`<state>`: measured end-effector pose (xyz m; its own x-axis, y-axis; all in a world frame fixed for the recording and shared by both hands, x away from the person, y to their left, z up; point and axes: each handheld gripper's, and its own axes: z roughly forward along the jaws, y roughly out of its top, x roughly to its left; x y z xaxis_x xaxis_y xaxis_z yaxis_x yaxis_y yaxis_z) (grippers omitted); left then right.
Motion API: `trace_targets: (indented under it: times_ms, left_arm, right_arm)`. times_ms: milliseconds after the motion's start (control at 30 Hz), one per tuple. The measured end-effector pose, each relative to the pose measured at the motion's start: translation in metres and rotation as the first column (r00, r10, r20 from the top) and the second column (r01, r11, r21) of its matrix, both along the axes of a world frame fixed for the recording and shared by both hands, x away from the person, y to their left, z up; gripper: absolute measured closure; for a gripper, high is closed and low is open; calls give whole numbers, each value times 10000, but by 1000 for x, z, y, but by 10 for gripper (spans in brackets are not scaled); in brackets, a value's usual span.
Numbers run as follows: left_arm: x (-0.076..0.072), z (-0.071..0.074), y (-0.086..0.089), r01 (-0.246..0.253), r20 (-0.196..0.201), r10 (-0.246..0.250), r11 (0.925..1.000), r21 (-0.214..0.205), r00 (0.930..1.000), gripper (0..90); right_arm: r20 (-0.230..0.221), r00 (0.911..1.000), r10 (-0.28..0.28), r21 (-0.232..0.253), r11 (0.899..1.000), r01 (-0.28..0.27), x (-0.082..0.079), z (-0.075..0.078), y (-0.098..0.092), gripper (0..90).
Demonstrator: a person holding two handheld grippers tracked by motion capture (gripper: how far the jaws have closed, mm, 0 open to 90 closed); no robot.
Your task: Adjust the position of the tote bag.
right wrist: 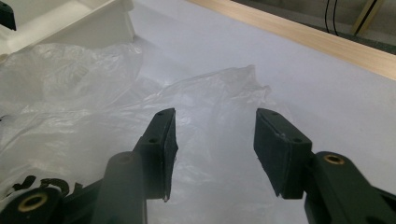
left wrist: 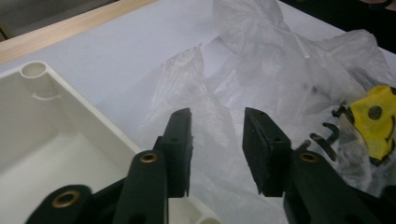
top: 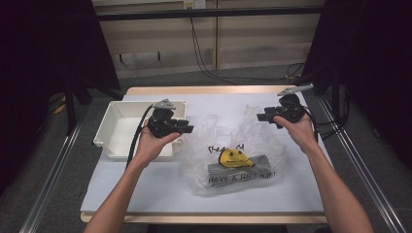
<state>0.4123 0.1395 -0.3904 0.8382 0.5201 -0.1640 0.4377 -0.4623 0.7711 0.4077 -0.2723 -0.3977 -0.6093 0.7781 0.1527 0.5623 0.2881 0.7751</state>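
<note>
Both grippers hover over the crumpled plastic bag (top: 233,155): left gripper (top: 187,128) at ten o'clock, right gripper (top: 261,117) at one; fingers released, grasping nothing.

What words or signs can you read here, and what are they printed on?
"HAVE A NICE DAY!" stands in black on the plastic bag, under its yellow smiley face.
The black letters above the smiley are crumpled and cannot be read.
The white tray shows no text.
</note>
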Motion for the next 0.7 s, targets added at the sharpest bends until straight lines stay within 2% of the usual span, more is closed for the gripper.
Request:
trace_targets:
  times_ms: [67, 133, 267, 300, 333, 400, 433, 567, 633, 700]
  left_arm:
    - [4, -1, -5, -30, -18, 30, 10000, 52, 10000, 604]
    - [8, 0, -10, 73, -58, -71, 9994, 326, 10000, 587]
    - [17, -3, -22, 150, -266, -141, 9994, 321, 9995, 537]
    - [19, -4, -26, 204, -370, -188, 9989, 410, 9991, 525]
    - [21, -5, -29, 188, -305, -172, 9983, 552, 9994, 512]
    - [25, -7, -34, 193, -389, -165, 9972, 719, 9991, 478]
    - [27, -9, -37, 184, -485, -158, 9984, 530, 9987, 463]
    - [31, -15, -45, 254, -630, -213, 9975, 663, 9978, 440]
    - [32, -16, -45, 122, -607, -78, 9973, 723, 9981, 436]
    - [36, -18, -48, 116, -779, -61, 9974, 711, 9969, 412]
  right_arm:
    - [1, 10000, -62, -10, 10000, 62, 4, 1, 0, 466]
    - [57, 9999, -136, 35, 9999, 136, 7, 4, -1, 456]
    - [-96, 9999, -124, -255, 9996, 121, 16, 8, 0, 419]
    - [-89, 9998, -150, -247, 9996, 148, 18, 8, 1, 408]
    - [-147, 9996, -237, -226, 9995, 234, 21, 9, 1, 395]
    - [-278, 9994, -208, -232, 9995, 202, 25, 7, 2, 382]
    - [-420, 9989, -213, -168, 9996, 206, 27, 5, 2, 379]
    - [-681, 9977, 0, -161, 9999, -11, 31, -2, 8, 380]
    - [-740, 9972, 73, -111, 9999, -81, 33, -4, 8, 386]
    - [-899, 9957, 209, -146, 9996, -223, 35, -8, 13, 429]
